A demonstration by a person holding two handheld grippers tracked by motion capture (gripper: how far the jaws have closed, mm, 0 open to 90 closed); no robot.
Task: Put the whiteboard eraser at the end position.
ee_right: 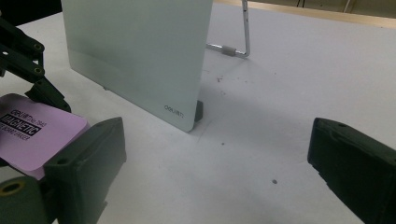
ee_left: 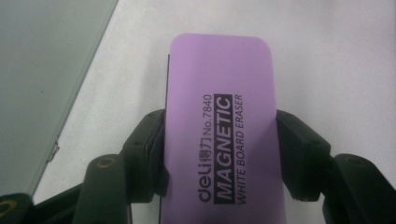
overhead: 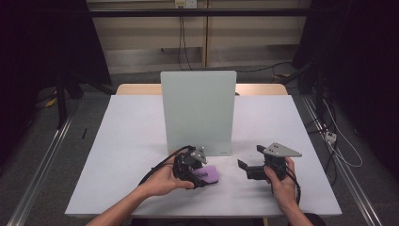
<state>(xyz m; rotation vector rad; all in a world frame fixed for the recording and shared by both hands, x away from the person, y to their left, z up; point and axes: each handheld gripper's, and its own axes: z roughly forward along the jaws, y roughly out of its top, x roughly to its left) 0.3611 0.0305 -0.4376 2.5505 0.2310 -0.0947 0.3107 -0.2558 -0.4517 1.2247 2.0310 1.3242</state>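
High view first: my table (overhead: pixel 141 141) has a pale grey-white top laid over a wooden one whose far edge (overhead: pixel 136 89) peeks out behind. Around it the room is dim, with a grey floor, black frames and dark drapes at both sides, a light wall panel at the back, and loose cables (overhead: pixel 182 42) hanging and trailing there.

Counting things: one whiteboard (overhead: pixel 198 110), standing upright on a wire foot (ee_right: pixel 244 32) near the table's middle; one purple eraser (overhead: pixel 208 174); two grippers, one in each of my hands.

My left gripper (overhead: pixel 195 175) is clamped on the eraser, both pads pressing its long sides in the left gripper view, where its printed face (ee_left: pixel 219 140) points up. The eraser sits just in front of the whiteboard's near left corner, low over the tabletop; whether it touches I cannot tell.

My right gripper (overhead: pixel 249 165) stands wide, nothing between its jaws, aimed toward the eraser from the right.
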